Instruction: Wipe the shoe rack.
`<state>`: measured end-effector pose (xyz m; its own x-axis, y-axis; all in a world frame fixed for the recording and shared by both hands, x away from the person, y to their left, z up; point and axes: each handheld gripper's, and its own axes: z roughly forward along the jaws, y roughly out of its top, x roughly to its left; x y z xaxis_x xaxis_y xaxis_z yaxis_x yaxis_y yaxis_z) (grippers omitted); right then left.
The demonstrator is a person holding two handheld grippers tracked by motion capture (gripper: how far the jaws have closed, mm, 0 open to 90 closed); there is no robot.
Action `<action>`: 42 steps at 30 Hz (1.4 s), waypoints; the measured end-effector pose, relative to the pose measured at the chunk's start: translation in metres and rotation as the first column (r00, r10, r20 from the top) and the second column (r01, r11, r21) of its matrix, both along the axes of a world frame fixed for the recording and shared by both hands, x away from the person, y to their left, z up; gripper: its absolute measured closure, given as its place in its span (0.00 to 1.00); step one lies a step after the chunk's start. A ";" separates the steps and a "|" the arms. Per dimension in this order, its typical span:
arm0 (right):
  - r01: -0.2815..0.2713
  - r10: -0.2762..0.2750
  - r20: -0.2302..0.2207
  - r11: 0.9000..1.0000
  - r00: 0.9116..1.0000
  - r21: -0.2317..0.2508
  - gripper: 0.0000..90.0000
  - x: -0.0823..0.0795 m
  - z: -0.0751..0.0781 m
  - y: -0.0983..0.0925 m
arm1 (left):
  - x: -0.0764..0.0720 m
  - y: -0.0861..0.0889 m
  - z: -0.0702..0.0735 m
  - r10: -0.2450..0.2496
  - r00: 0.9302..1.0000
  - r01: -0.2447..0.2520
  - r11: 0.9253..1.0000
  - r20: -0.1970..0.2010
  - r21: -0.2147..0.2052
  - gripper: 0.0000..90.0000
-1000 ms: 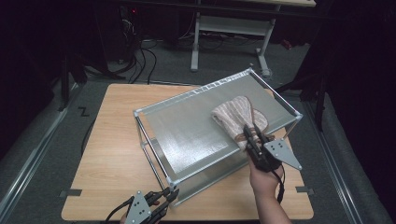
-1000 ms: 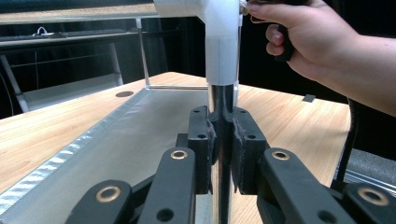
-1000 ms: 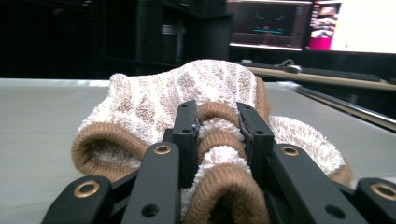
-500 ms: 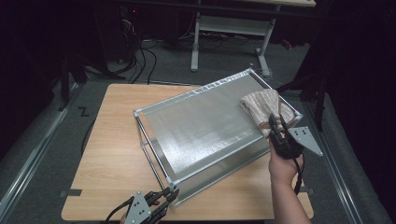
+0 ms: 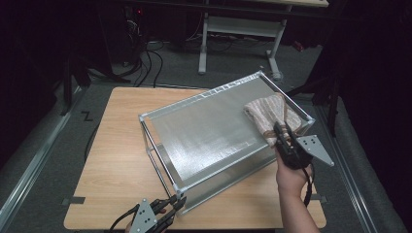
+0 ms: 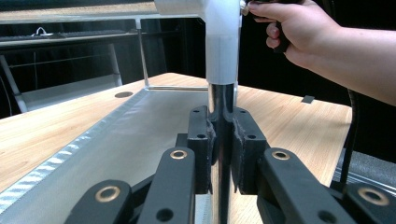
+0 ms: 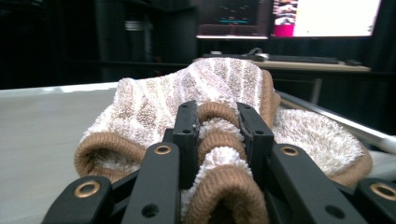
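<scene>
Striped brown towel (image 5: 266, 115), clamped in the right hand-held gripper (image 5: 281, 137), is sliding across the metal rack (image 5: 204, 133) top toward 3 o'clock, wiping it; the left hand-held gripper (image 5: 176, 203) is gripping the rack's corner post (image 6: 221, 135) at 6 o'clock on the table (image 5: 116, 145).

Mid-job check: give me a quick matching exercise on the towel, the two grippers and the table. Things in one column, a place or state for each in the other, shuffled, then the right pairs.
Things:
1. striped towel
2. left gripper
3. right gripper
4. wooden table

Places or states:
A. clamped on a chrome corner post of the rack
B. carries the metal rack
C. lies bunched on the rack's top panel, at its far right end
D. pinches a folded brown-edged hem

Pairs: 1-C, 2-A, 3-D, 4-B
</scene>
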<state>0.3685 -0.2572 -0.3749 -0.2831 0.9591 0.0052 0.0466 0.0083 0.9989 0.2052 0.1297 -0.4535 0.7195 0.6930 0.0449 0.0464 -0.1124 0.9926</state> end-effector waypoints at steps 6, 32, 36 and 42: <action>-0.082 0.082 0.022 0.997 0.996 -0.006 0.81 -0.023 -0.003 0.027 | 0.000 0.000 0.000 0.001 1.000 -0.001 1.000 -0.001 0.001 0.88; -0.402 0.404 0.075 0.915 0.912 -0.041 0.80 -0.105 -0.009 0.132 | 0.000 -0.001 0.000 0.000 1.000 0.000 1.000 -0.001 0.003 0.88; -0.423 0.427 0.083 0.904 0.900 -0.066 0.80 -0.111 -0.009 0.141 | 0.000 -0.001 0.000 0.001 1.000 -0.001 1.000 -0.002 0.002 0.88; -0.440 0.446 0.086 0.895 0.891 -0.076 0.80 -0.116 -0.010 0.148 | 0.000 -0.001 0.000 0.001 1.000 -0.001 1.000 -0.002 0.002 0.88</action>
